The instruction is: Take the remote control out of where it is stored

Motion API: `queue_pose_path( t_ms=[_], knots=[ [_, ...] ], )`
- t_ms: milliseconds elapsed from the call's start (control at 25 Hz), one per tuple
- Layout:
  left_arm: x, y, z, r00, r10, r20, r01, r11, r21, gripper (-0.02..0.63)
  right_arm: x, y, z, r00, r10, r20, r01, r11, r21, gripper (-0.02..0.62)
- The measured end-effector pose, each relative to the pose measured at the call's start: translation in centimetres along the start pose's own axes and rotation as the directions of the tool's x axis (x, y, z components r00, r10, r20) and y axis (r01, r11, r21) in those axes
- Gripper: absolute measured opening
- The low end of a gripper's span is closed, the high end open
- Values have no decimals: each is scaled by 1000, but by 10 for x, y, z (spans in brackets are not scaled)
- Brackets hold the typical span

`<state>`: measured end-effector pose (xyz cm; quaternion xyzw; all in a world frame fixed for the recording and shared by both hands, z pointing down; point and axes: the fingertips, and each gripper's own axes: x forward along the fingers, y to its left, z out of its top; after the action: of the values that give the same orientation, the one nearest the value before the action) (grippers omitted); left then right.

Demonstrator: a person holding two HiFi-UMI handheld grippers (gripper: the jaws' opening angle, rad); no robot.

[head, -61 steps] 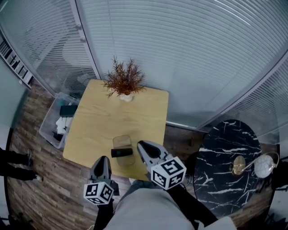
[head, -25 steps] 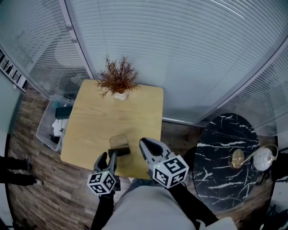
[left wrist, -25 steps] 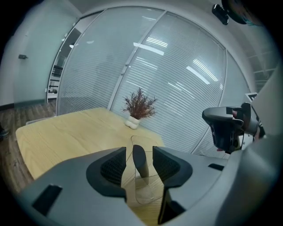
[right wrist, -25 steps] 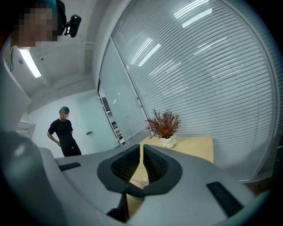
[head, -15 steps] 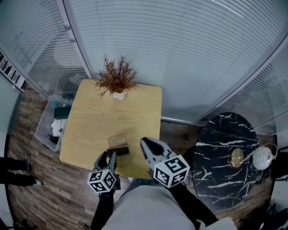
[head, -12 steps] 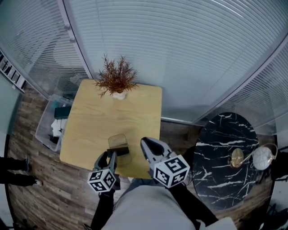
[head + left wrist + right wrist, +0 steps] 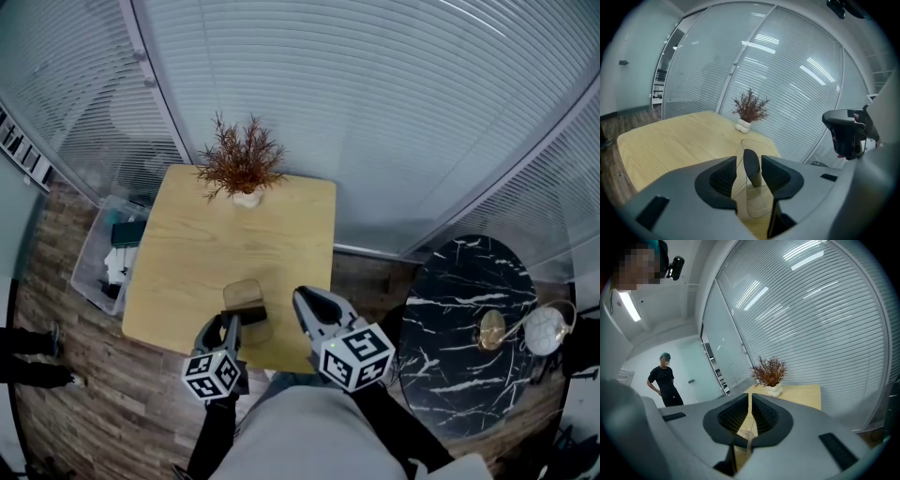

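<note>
Grey two-jaw left gripper (image 7: 230,325), at seven o'clock, points forward with jaws apart. Grey two-jaw right gripper (image 7: 302,302), at six o'clock, holds its jaws together.

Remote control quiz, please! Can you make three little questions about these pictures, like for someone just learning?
1. True or false: the remote control stands between the jaws of the left hand-held gripper.
2. What stands at the far end of the wooden table? A) a plant in a white pot B) a book C) a cup
3. Fill in the missing word: the remote control is ____ in colour.

Key: 1 true; 2 A; 3 black.
</note>
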<state>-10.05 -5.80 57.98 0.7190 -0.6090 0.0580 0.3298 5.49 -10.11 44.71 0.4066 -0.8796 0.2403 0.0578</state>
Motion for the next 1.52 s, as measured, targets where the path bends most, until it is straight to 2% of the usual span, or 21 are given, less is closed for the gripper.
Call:
queue_pose_path(
  t_ms=[400, 600, 1520],
  knots=[
    [-1, 0, 1, 1000, 16, 2, -16, 1000, 15, 162, 0, -2, 1, 1000, -5, -3, 5, 1000, 0, 6],
    [0, -5, 2, 1000, 10, 2, -10, 1000, 27, 118, 0, -3, 0, 1000, -5, -5, 5, 1000, 0, 6],
    [-4, -7, 10, 999, -15, 45, 17, 998, -53, 101, 1, -4, -2, 1000, -7, -13, 7, 1000, 3, 6]
  ],
)
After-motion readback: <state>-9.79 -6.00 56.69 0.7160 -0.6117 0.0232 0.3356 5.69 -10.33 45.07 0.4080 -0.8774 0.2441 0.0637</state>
